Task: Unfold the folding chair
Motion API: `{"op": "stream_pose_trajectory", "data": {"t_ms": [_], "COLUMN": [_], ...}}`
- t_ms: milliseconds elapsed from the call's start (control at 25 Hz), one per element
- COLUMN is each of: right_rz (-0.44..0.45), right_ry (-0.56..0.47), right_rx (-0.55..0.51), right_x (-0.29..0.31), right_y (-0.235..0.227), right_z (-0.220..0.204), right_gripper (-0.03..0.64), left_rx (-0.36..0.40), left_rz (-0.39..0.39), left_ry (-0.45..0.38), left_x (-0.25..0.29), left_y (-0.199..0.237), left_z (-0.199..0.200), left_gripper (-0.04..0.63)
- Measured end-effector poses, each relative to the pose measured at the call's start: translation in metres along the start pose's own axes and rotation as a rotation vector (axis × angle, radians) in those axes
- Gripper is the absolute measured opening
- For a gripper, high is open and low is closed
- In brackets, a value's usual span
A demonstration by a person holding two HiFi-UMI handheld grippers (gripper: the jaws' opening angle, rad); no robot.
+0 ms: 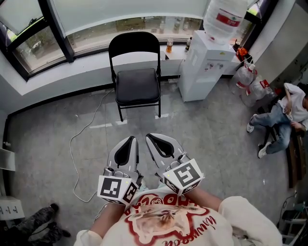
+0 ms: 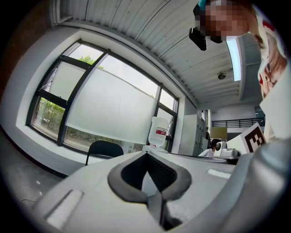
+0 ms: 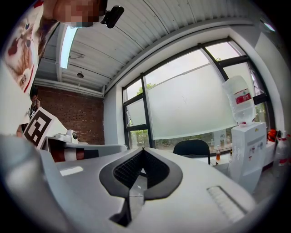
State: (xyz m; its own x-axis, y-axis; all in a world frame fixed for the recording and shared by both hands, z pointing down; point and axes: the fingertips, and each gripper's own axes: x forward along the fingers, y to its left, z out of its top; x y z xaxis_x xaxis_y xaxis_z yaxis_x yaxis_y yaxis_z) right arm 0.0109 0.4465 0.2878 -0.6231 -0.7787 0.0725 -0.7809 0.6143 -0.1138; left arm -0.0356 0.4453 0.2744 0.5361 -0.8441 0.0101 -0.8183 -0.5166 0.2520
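Chair already open, so we judge the task done.

The folding chair (image 1: 137,77) stands unfolded on its legs by the window wall, seat flat, just beside the water dispenser (image 1: 204,62). We hold the left gripper (image 1: 131,140) and right gripper (image 1: 150,137) side by side near our chest, well apart from the chair — both clenched on nothing, jaws tip to tip. We see no step left.

**Soft daylight, heavy fisheye on the gripper views**

Even daylight comes through the big window (image 1: 120,14), and its frosted panes wash out to near white in both gripper views. The grey floor (image 1: 57,139) shows only faint shadow under the folding chair (image 1: 135,72). A ceiling light strip (image 3: 68,41) glares. Both gripper views bend strongly and fall to black at the corners, and their nearest foreground is soft. The head view is sharp.
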Motion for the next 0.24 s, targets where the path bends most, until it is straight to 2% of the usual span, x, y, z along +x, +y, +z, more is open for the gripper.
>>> {"op": "stream_pose_trajectory", "data": {"t_ms": [240], "right_rz": [0.000], "right_ry": [0.005], "right_rx": [-0.001], "right_x": [0.0014], "right_y": [0.0028], "right_z": [0.0006], "right_gripper": [0.021], "left_rx": [-0.005], "left_rz": [-0.001], "left_ry": [-0.001], "left_x": [-0.0005], "left_y": [0.0002], "left_z": [0.0019], "left_gripper": [0.002]}}
